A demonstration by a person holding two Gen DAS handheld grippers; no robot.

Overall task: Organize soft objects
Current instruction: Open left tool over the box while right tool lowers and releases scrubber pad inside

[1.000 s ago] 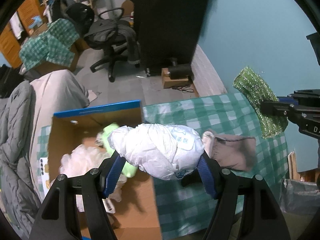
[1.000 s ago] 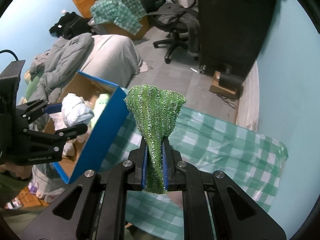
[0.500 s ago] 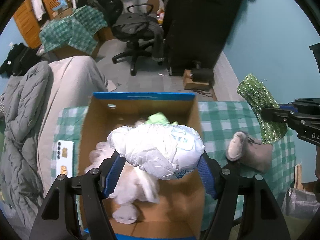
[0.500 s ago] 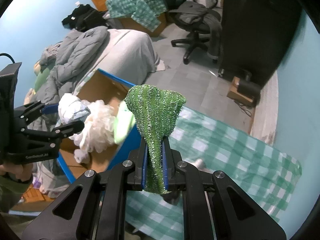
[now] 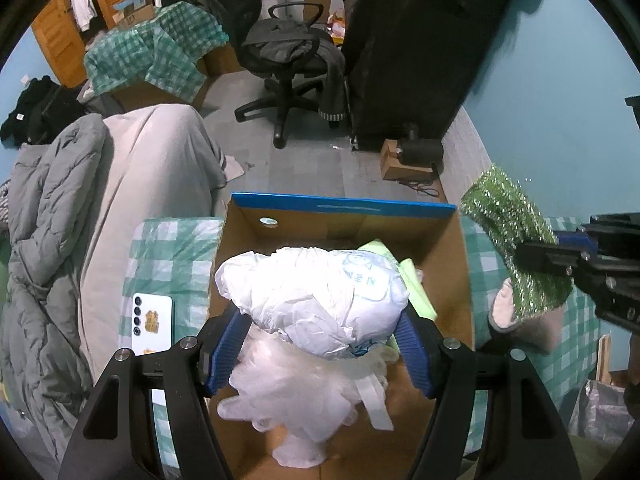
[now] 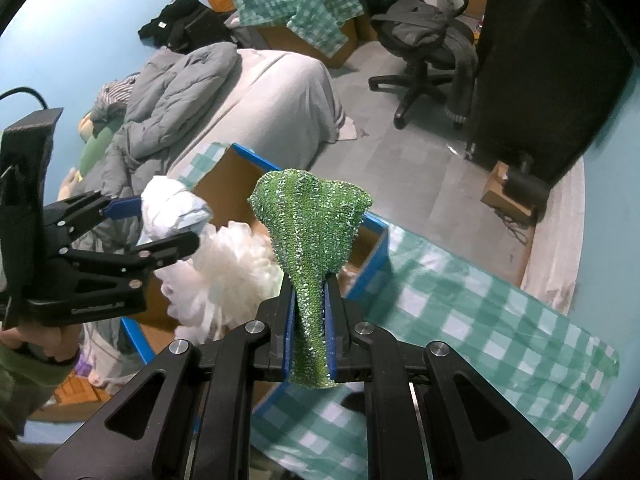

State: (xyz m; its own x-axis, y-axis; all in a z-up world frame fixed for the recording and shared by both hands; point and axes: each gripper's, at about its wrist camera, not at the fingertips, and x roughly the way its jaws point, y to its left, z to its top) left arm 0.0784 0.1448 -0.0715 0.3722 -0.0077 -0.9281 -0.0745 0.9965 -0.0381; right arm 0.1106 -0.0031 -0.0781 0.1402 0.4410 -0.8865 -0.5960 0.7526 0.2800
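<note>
My left gripper (image 5: 320,344) is shut on a white crumpled diaper (image 5: 316,296) and holds it above the open cardboard box (image 5: 344,224) with a blue rim. In the box lie a white mesh bath pouf (image 5: 304,396) and a light green cloth (image 5: 416,284). My right gripper (image 6: 311,320) is shut on a sparkly green scrubber cloth (image 6: 310,220), held above the box's right rim; it also shows in the left wrist view (image 5: 516,244). A grey-pink slipper (image 5: 520,320) lies on the checked cloth right of the box. The diaper also shows in the right wrist view (image 6: 172,212).
A green checked tablecloth (image 6: 480,320) covers the table. A white phone (image 5: 152,324) lies left of the box. A bed with grey bedding (image 5: 60,240) stands to the left. An office chair (image 5: 292,60) and a dark cabinet (image 5: 420,40) stand on the floor beyond.
Both grippers have moved left over the box, carrying the diaper and the green cloth. The diaper now hangs over the box's middle, and the green cloth has come closer to the box's right rim.
</note>
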